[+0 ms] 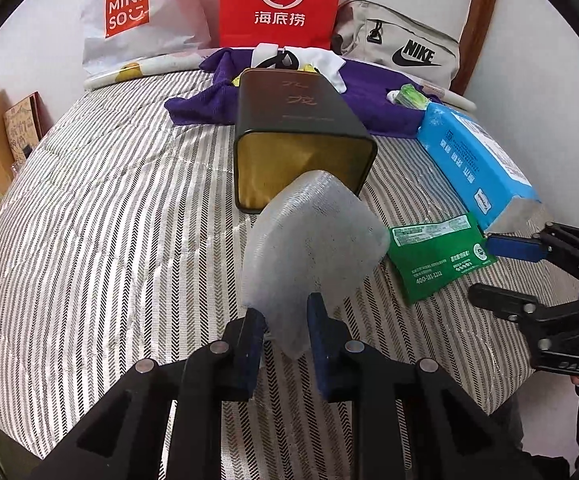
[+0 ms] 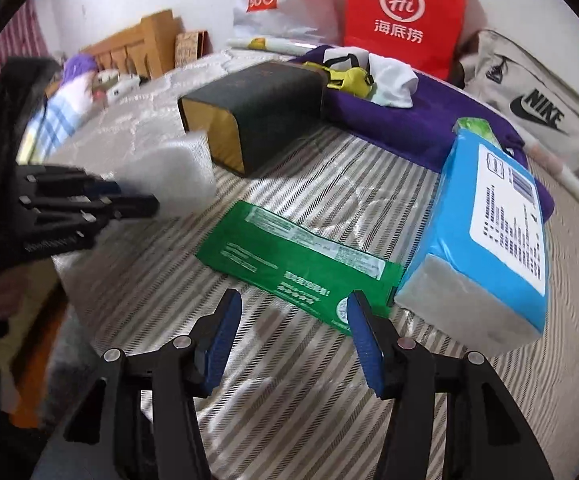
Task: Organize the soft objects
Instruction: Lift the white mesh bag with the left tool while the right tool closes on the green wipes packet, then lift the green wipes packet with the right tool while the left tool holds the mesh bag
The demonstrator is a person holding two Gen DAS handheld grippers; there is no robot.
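Observation:
My left gripper (image 1: 285,320) is shut on a white foam sheet (image 1: 313,244) and holds it up in front of the open mouth of a black tin box (image 1: 301,128) that lies on its side, gold inside. In the right wrist view the foam sheet (image 2: 173,172) and left gripper (image 2: 129,200) are at the left, beside the box (image 2: 257,108). My right gripper (image 2: 293,312) is open and empty, just above a green flat pouch (image 2: 297,264) on the striped bed. The right gripper (image 1: 517,264) shows at the right of the left wrist view.
A blue tissue pack (image 2: 485,232) lies to the right of the pouch. A purple towel (image 2: 409,116) with white cloth (image 2: 389,76) lies behind the box. A red paper bag (image 1: 281,0), a white Miniso bag (image 1: 129,16) and a Nike bag (image 1: 401,44) line the back wall.

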